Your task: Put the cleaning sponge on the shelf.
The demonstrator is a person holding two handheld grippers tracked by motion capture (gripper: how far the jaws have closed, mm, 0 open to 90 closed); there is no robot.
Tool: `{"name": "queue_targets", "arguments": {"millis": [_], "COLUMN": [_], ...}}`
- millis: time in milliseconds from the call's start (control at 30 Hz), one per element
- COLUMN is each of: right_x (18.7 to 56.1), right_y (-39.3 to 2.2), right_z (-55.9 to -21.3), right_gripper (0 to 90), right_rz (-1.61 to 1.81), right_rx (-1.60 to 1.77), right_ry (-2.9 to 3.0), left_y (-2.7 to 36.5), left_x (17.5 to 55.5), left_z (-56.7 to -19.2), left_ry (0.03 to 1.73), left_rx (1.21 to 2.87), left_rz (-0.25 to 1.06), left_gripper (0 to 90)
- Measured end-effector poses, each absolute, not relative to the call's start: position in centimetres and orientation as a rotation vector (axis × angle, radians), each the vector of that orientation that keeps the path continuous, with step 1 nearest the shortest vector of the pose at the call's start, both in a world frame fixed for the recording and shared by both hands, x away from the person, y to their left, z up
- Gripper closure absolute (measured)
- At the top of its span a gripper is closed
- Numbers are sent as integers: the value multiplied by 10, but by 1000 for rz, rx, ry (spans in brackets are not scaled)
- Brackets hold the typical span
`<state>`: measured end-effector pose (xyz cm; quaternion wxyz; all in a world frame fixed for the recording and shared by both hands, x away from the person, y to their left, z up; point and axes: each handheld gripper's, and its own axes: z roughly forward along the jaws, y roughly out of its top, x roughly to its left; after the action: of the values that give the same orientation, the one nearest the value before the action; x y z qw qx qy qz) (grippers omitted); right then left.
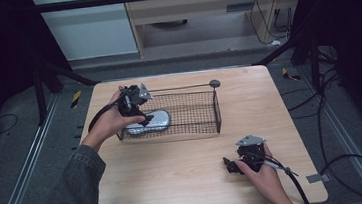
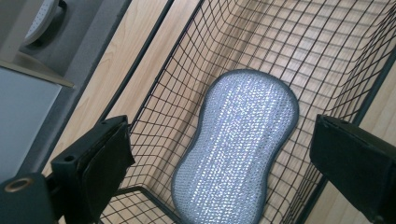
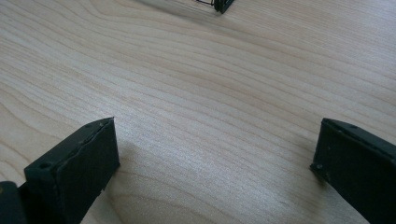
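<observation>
One pad point(image 2: 238, 149), peanut-shaped, silver knobbly weave with a dark grey rim, lies flat at the left end of the basket point(image 1: 205, 114), a rectangular black wire-mesh box at the far middle of the table point(image 1: 176, 183). Table is pale wood, fine grain. Left gripper point(image 1: 143, 116) hangs over the basket's left end, jaws apart, matte black blocks, nothing pinched; pad sits below them, untouched. Right gripper point(image 1: 231, 166) rests near right on bare wood, jaws wide apart, nothing between.
</observation>
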<state>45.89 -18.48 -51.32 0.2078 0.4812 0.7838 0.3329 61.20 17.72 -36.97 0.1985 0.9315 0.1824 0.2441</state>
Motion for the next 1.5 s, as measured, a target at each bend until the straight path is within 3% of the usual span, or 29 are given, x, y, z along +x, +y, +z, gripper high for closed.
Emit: {"name": "queue_targets", "arguments": {"millis": [700, 1500], "right_x": [459, 459], "right_y": [-185, -185], "right_z": [-513, -513], "right_gripper": [4, 4], "right_rz": [927, 928], "right_rx": [1340, 1340], "right_ry": [2182, 2182], "left_y": [163, 143], "left_x": [592, 549], "left_z": [-371, -373], "left_ry": [768, 735], "left_rx": [2442, 2380], "left_rz": [616, 623], "left_gripper": [56, 52]}}
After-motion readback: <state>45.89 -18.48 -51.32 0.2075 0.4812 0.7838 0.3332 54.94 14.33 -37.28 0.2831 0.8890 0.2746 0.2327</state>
